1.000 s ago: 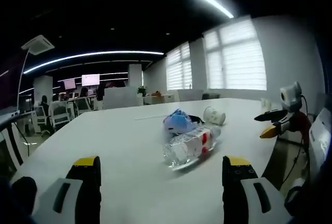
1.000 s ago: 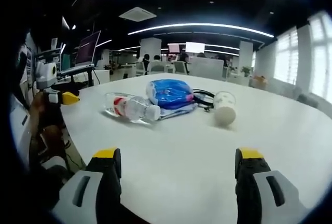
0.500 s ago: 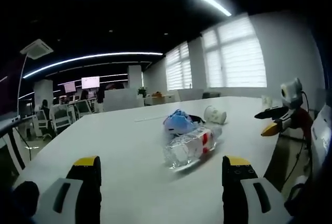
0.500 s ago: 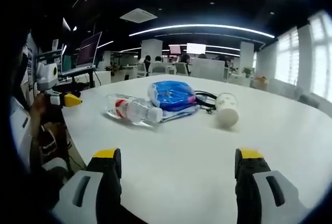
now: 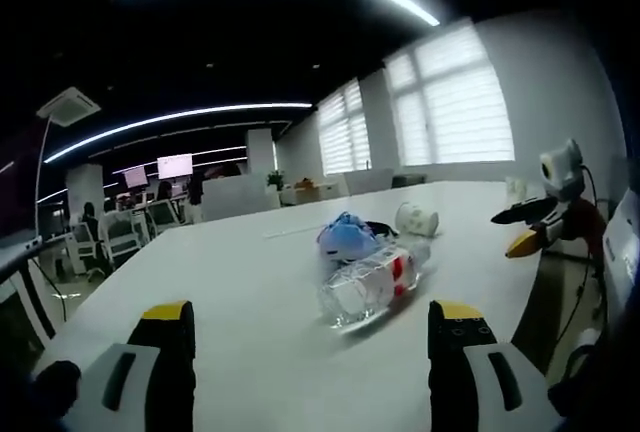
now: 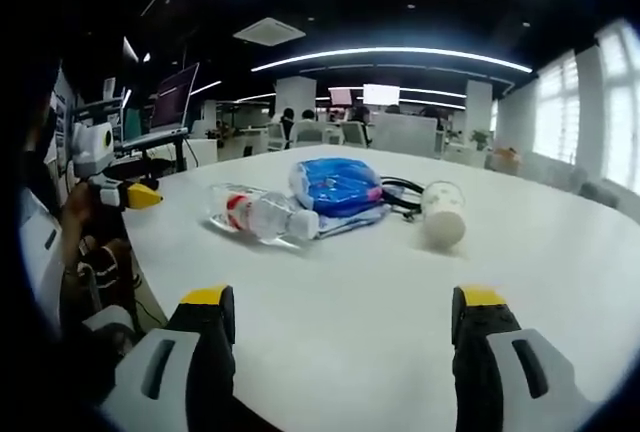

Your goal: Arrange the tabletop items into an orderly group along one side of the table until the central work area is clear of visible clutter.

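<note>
On smooth table [image 6: 560, 272]: clear, perhaps plastic bottle [image 6: 258, 214]

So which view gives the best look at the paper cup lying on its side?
The right gripper view: the paper cup lies in open view on the white table, its whole side showing. In the left gripper view the cup is smaller, beyond the water bottle.

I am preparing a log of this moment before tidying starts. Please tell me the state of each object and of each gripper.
Water bottle: lying on its side, cap on.
Paper cup: tipped over on the table.
Blue packet: lying flat, against the bottle.
Black cable: loose, behind the packet.
Left gripper: open, empty.
Right gripper: open, empty.
</note>
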`<move>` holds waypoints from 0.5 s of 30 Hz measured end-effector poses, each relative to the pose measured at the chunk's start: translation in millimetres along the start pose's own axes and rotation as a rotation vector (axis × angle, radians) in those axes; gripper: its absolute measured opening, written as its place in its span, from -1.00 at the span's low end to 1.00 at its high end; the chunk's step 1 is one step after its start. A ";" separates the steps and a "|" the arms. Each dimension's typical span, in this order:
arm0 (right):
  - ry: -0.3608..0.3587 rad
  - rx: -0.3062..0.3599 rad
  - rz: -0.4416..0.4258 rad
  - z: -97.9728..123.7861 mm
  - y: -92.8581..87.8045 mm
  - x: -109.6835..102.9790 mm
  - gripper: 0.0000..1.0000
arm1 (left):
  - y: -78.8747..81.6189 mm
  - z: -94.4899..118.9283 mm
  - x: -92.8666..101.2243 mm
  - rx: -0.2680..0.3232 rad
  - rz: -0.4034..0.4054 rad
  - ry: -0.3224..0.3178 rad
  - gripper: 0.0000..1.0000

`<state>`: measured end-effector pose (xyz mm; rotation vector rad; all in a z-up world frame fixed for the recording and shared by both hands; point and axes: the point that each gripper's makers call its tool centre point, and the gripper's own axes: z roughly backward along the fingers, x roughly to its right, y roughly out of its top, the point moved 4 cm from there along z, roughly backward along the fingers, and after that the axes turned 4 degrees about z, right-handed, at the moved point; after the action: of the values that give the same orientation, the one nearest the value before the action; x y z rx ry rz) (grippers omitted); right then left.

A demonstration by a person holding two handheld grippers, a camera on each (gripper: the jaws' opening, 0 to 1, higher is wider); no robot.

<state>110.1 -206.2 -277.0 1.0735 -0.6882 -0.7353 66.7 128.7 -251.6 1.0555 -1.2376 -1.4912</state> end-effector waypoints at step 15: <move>0.008 0.001 0.002 -4.2 2.0 -1.6 0.72 | 1.9 -3.3 1.5 0.003 -0.032 0.005 0.93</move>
<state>112.9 -202.1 -276.7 1.0763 -0.6829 -0.7288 69.8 126.4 -250.2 1.0851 -1.2251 -1.5100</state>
